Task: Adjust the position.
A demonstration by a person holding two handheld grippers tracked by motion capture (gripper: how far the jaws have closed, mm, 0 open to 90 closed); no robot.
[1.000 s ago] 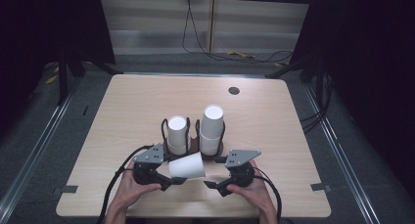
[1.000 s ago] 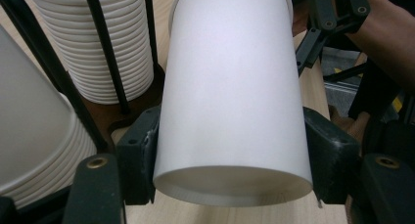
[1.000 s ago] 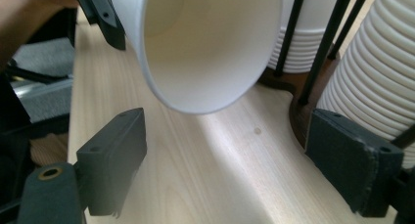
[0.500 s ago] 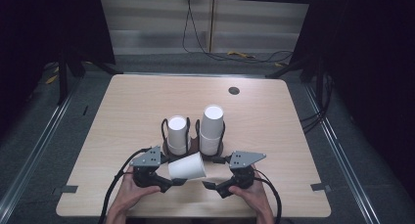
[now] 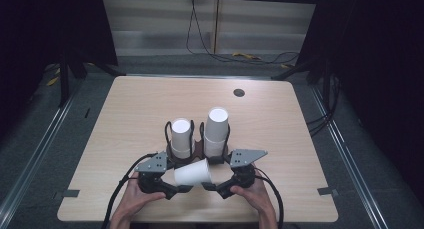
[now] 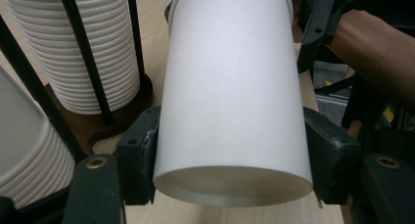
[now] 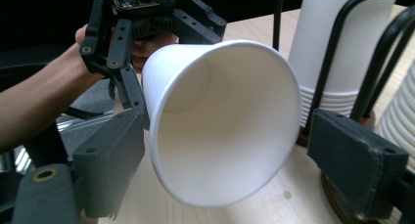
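The left gripper (image 5: 181, 189) is clamped on a white paper cup (image 5: 192, 172), and its two black pads (image 6: 139, 158) press the cup wall from both sides near one end. The cup lies on its side above the table (image 5: 125, 119), close to the near edge, between the two hands. The right gripper (image 5: 210, 185) is spread apart: in the right gripper view its pads (image 7: 359, 163) stand at both sides of the cup's open mouth, the left one just beside the rim and the right one clearly apart from it. Whether the left pad touches the rim, I cannot tell.

Just behind the cup stands a dark holder (image 5: 198, 151) with black wire uprights, and it keeps two stacks of white cups. The left stack (image 5: 181, 137) is lower and the right stack (image 5: 216, 131) is taller. The held cup is near the base of this holder, so little free room stays between them.

To the left and to the right of the hands the wood is bare up to the side edges. Behind the holder the table is open up to the far edge, where one small dark round spot (image 5: 239, 93) sits. Past that edge are a grey floor and loose cables (image 5: 215, 54).

The cup and the stacks are plain white, and I can read no writing or brand on them.
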